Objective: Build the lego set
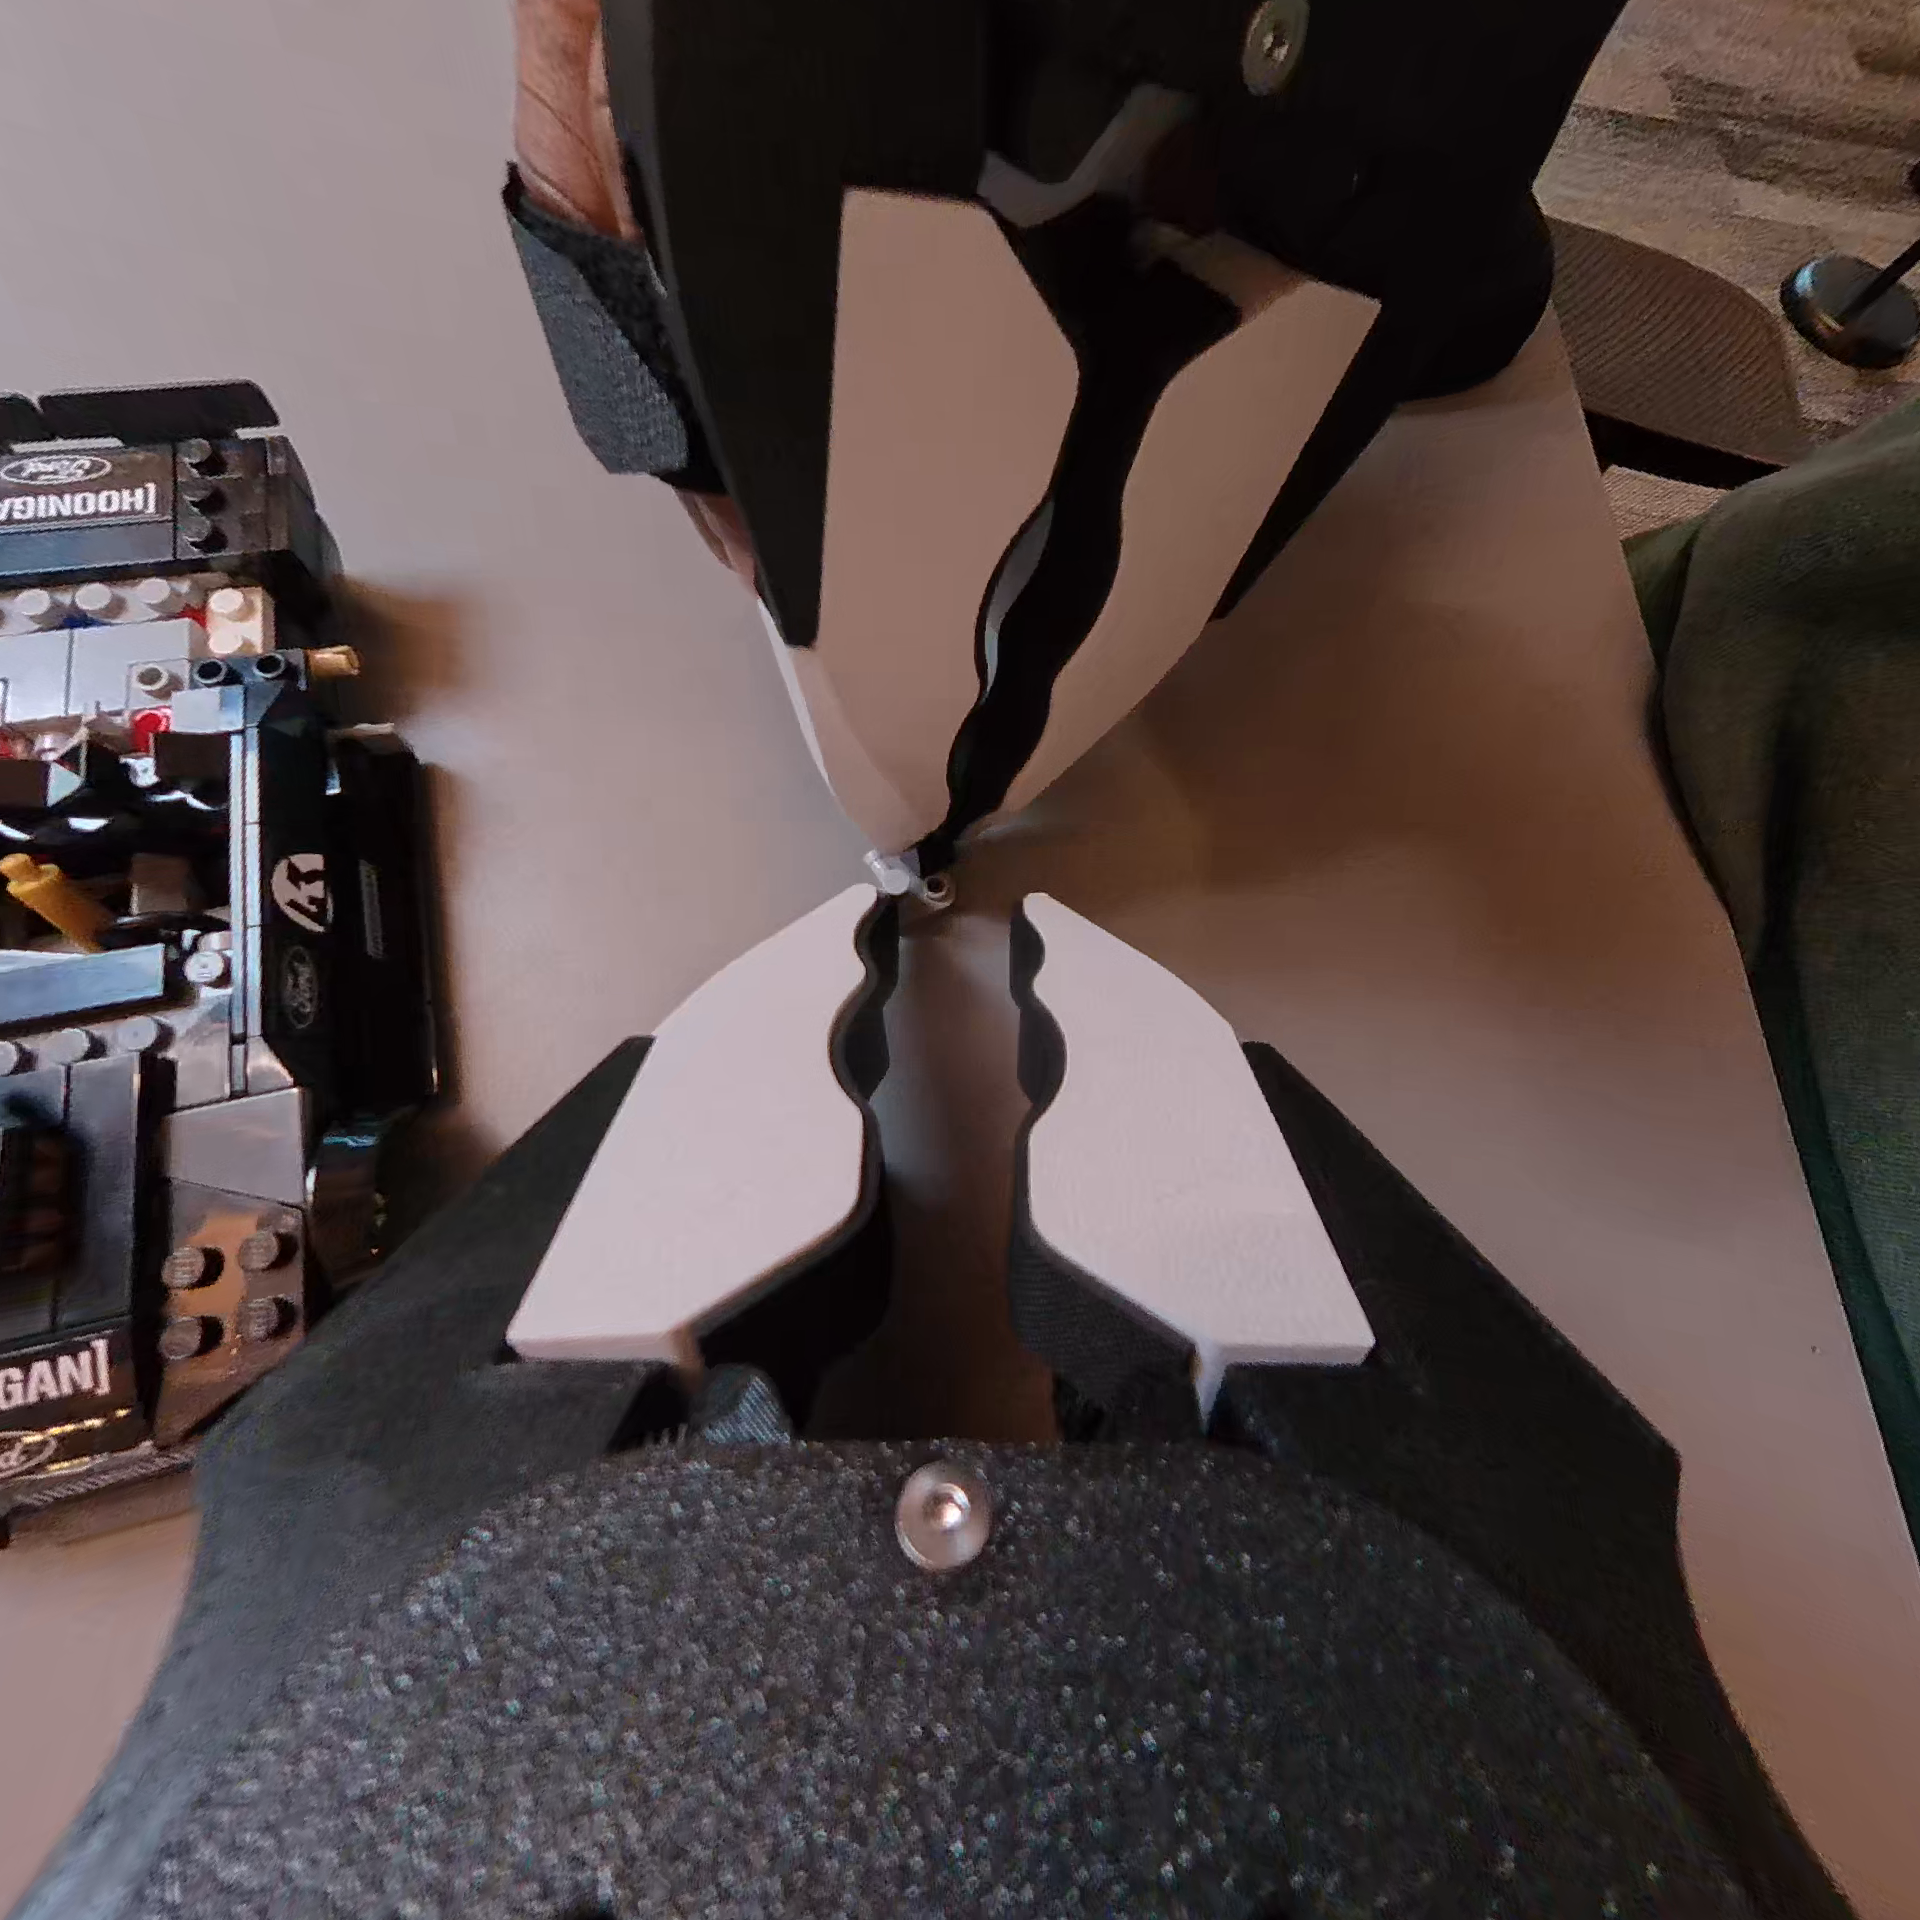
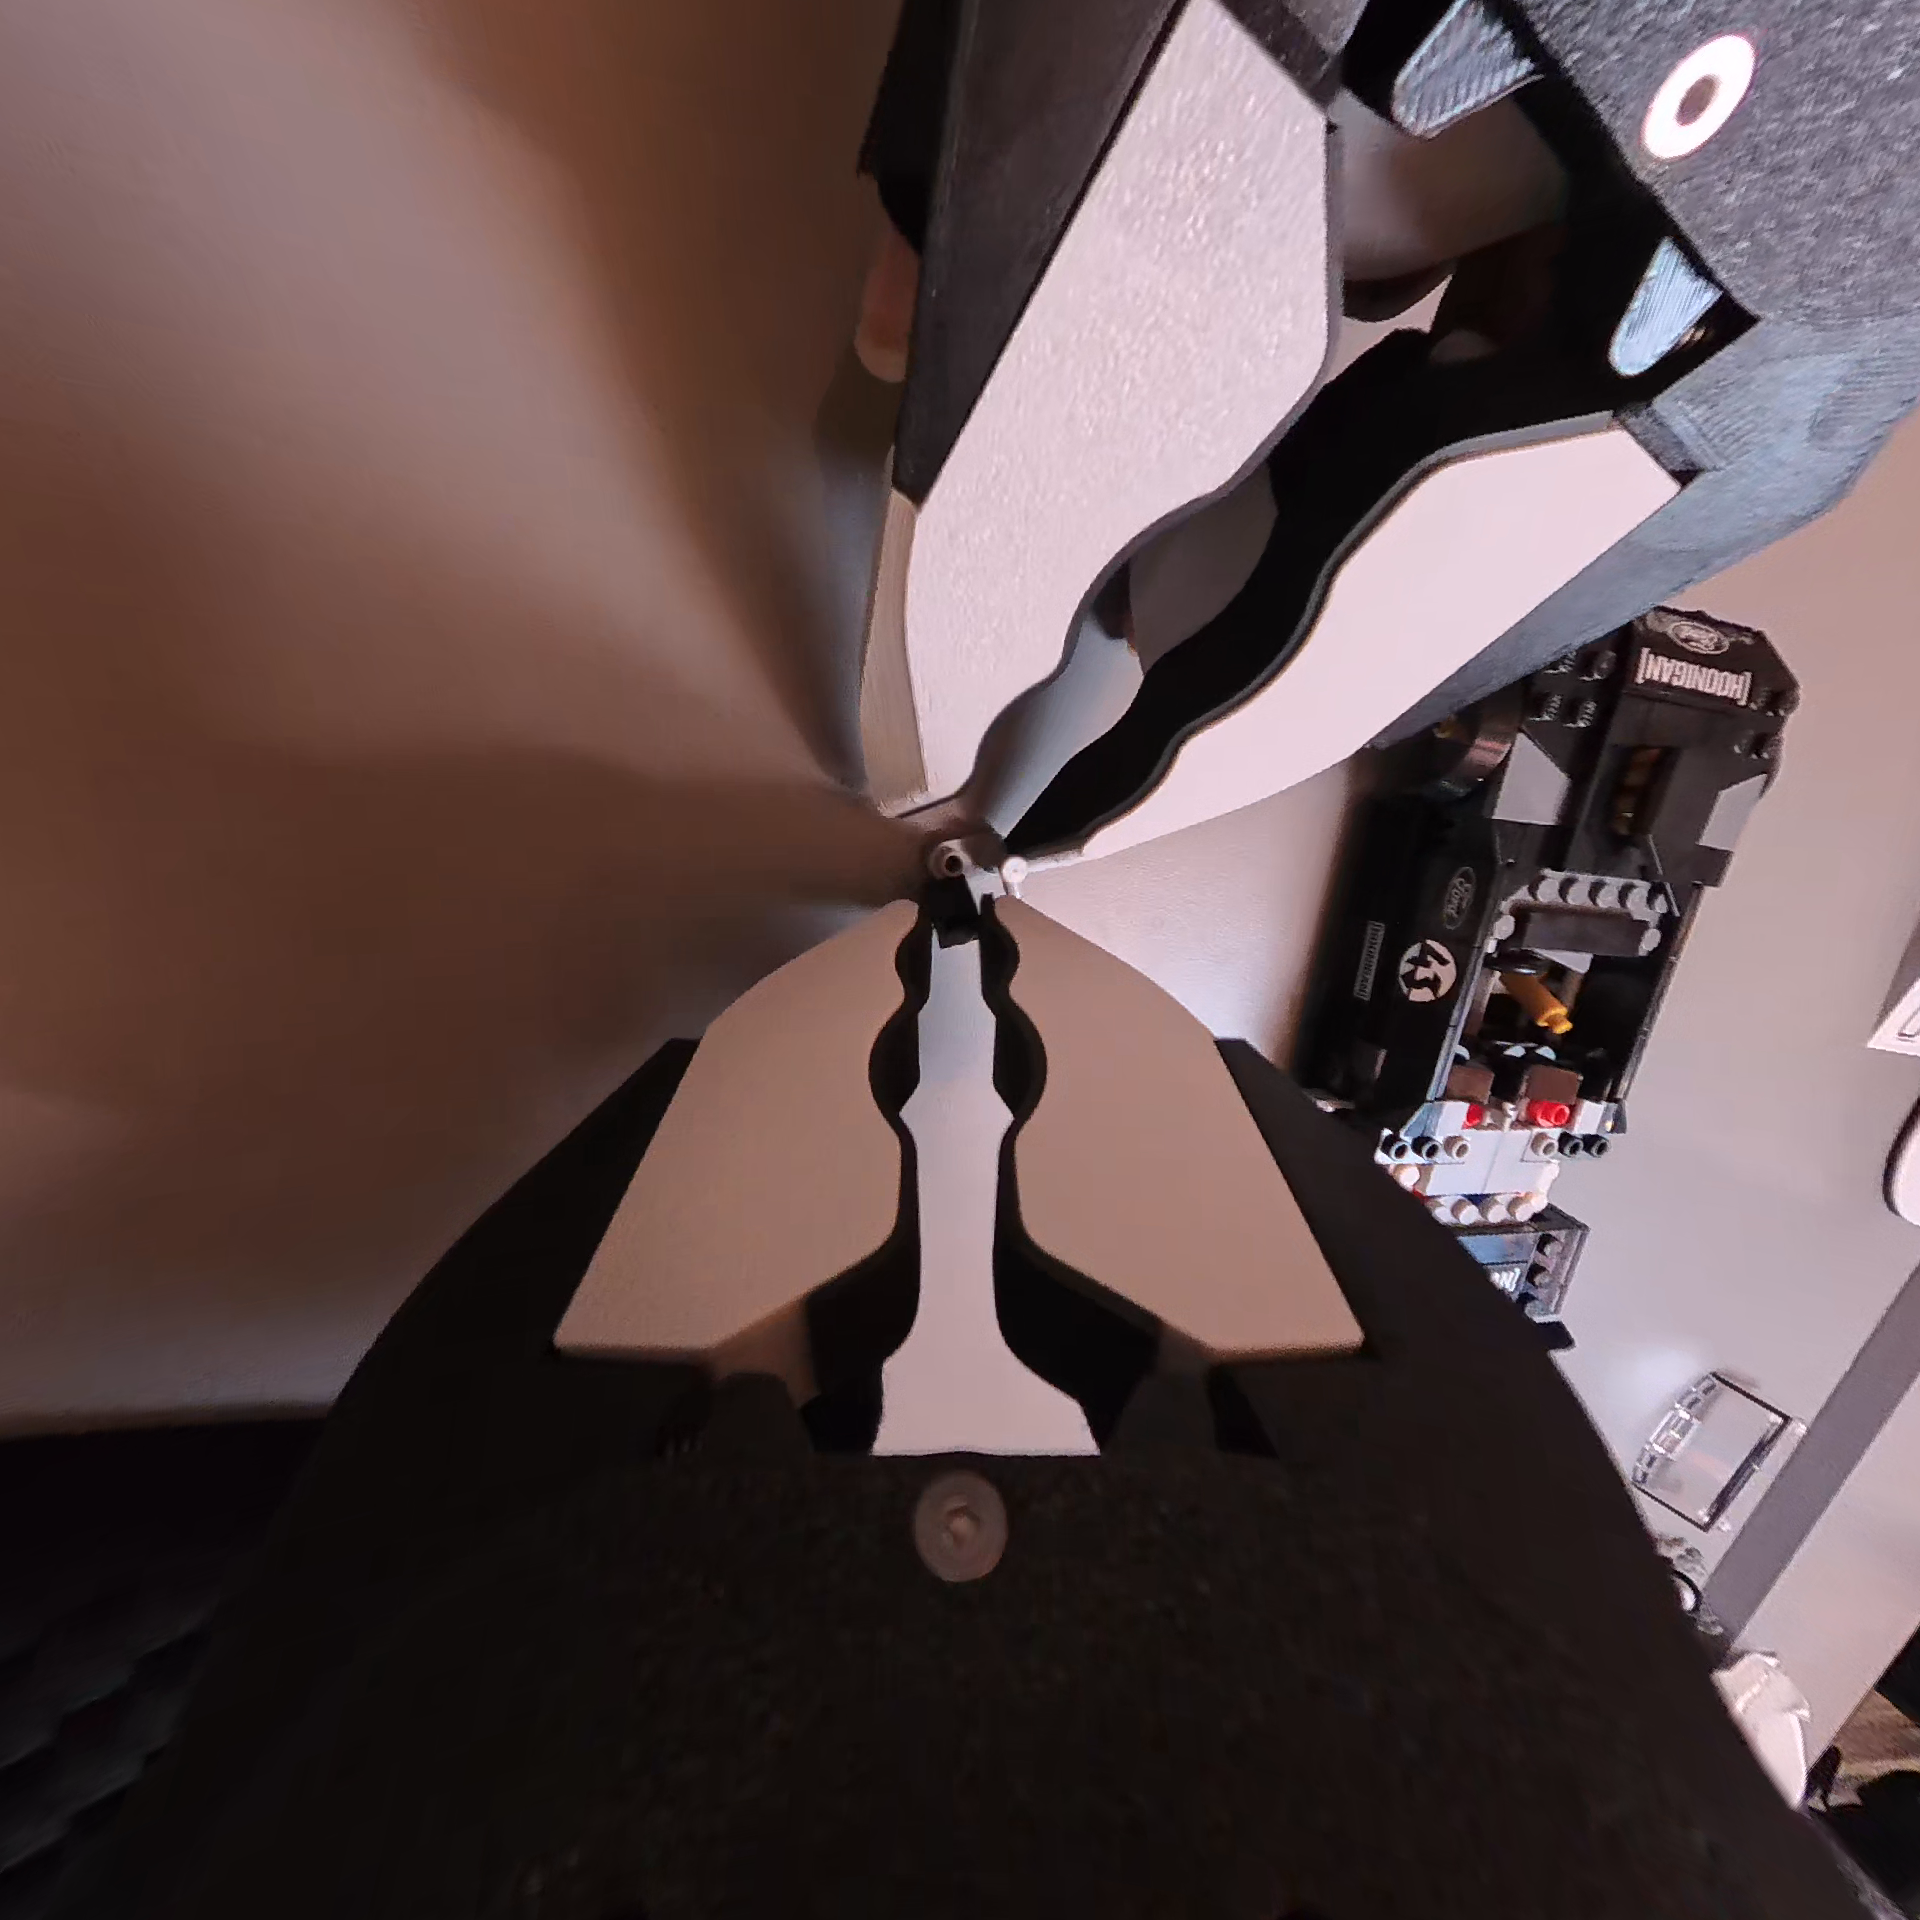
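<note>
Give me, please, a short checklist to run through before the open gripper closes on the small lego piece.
1. Right gripper shut on the small light-grey and black lego piece: ok.
2. Left gripper open, ready to take it: ok.
3. Piece centred between the left gripper's fingers: not ok; it sits just ahead of the tips, close to one finger.
4. Piece lifted off the pale table: cannot tell.
5. Partly built black lego car off to the side, away from both grippers: ok.
</note>
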Demonstrator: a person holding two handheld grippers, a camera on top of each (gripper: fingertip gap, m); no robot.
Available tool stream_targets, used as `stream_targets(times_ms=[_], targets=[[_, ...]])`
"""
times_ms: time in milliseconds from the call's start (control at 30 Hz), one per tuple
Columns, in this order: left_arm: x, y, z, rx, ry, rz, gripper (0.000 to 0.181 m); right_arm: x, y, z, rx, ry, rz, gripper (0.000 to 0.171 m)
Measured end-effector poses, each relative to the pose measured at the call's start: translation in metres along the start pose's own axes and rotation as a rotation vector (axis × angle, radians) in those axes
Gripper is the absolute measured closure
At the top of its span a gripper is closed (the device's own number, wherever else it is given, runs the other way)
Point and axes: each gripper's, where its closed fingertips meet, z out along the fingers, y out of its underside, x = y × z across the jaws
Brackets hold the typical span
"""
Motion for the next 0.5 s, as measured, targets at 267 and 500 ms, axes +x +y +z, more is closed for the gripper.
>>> stream_targets(times_ms=[267, 500], targets=[[0.0016, 0.0012, -0.0024, -0.005, 0.017, -0.013, 0.165, 0.0001, -0.0031, -0.0033, 0.051, 0.036, 0.065, 0.162], [-0.0050, 0.0020, -0.0042, -0.003, -0.009, -0.016, 0.167, -0.0012, -0.0051, -0.0061, 0.078, 0.062, 0.056, 0.162]])
